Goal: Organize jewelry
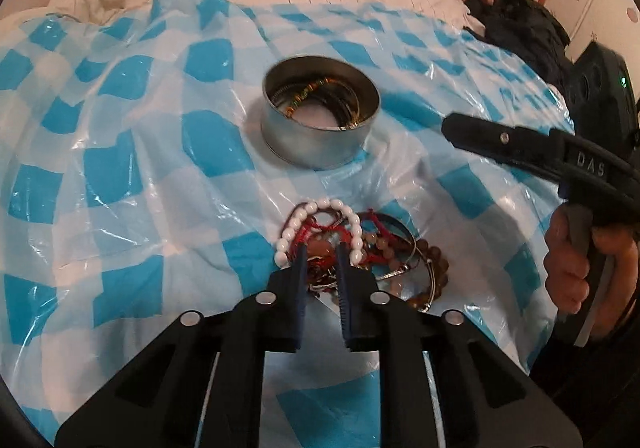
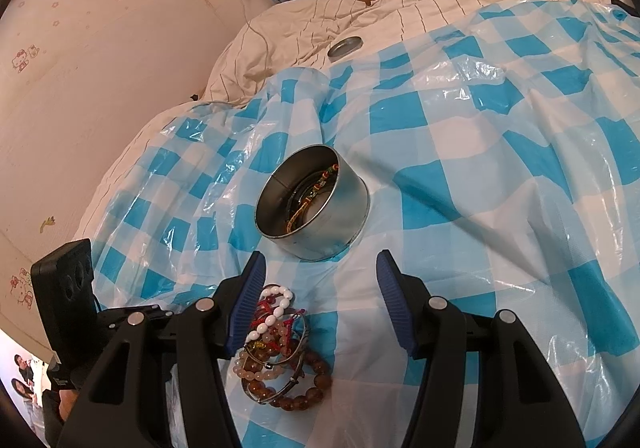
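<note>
Left gripper point(image 1: 322, 248) is pinched nearly shut in the bracelet pile point(image 1: 352, 252); can't tell what it's caught. Right gripper point(image 2: 320, 302) hovers half open, empty. Next I lift toward the tin point(image 1: 320, 120).

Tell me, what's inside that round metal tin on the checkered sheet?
Inside the tin lie a few bangles: thin dark rings, a multicoloured beaded one and a golden one. A pale patch of the bottom shows between them. The near wall hides the rest.

Bracelet pile point(image 2: 280, 352) near open tin point(image 2: 316, 204)
</note>
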The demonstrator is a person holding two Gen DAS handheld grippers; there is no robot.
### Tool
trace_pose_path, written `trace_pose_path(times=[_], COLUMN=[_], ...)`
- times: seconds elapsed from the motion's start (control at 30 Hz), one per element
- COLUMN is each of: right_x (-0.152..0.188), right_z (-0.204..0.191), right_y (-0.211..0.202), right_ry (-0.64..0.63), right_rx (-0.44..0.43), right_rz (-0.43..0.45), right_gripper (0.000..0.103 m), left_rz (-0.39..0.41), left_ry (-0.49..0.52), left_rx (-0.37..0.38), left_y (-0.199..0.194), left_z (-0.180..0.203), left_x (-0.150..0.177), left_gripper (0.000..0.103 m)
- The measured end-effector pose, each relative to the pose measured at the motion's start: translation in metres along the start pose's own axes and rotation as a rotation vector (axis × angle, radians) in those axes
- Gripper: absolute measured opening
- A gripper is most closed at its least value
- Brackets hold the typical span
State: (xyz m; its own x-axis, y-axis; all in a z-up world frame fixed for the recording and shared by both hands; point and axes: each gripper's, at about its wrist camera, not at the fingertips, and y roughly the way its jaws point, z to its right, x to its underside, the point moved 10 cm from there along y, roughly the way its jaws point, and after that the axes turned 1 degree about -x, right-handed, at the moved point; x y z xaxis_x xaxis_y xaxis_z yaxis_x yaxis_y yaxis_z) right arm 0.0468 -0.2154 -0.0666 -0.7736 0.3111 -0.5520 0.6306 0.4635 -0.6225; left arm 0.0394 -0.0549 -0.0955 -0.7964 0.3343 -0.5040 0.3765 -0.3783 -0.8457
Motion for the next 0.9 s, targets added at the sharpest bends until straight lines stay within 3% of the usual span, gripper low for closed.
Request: trace_pose_path(times=[0.07,0.13,0.17,0.33,0.5,0.63,0.9], right_x=[0.0,0.0,0.0,0.003,0.014,0.039,0.069], right_z=[0.0,0.0,-0.001,-0.006,-0.034,-0.068,-0.106], right_y=[0.0,0.0,0.0,0.002,0.009,0.024,0.054], right_ry=[-0.001,0.0,-0.001,-0.009,-0.119,-0.251,-0.409], right_rx=[0.0,0.0,-0.001,-0.007,-0.059,-0.115,-0.118], right_rz=[0.0,0.001,0.001,-0.004,-0.05,-0.116,-0.147], right_gripper=[0.056,0.056,0.056,0.056,0.06,0.061,0.06], left_rz=[-0.003,0.029,0.063,0.191,0.245,0.26,0.27], left_ry=[-0.005,-0.049,-0.08,-0.222,-0.346,-0.379,-0.396], left_rx=[0.021,0.106,0.163,0.295,0.327,0.307,0.308], left_y=[-0.002,-0.01,-0.02,-0.048,-0.057,-0.058,-0.062], left_z=[0.001,0.005,0.005,-0.011,-0.032,-0.04,-0.045], left_x=[0.001,-0.004,-0.009,-0.031,-0.036,-0.037,-0.036], left_gripper=[0.009,0.009,0.009,0.008,0.008,0.008,0.008])
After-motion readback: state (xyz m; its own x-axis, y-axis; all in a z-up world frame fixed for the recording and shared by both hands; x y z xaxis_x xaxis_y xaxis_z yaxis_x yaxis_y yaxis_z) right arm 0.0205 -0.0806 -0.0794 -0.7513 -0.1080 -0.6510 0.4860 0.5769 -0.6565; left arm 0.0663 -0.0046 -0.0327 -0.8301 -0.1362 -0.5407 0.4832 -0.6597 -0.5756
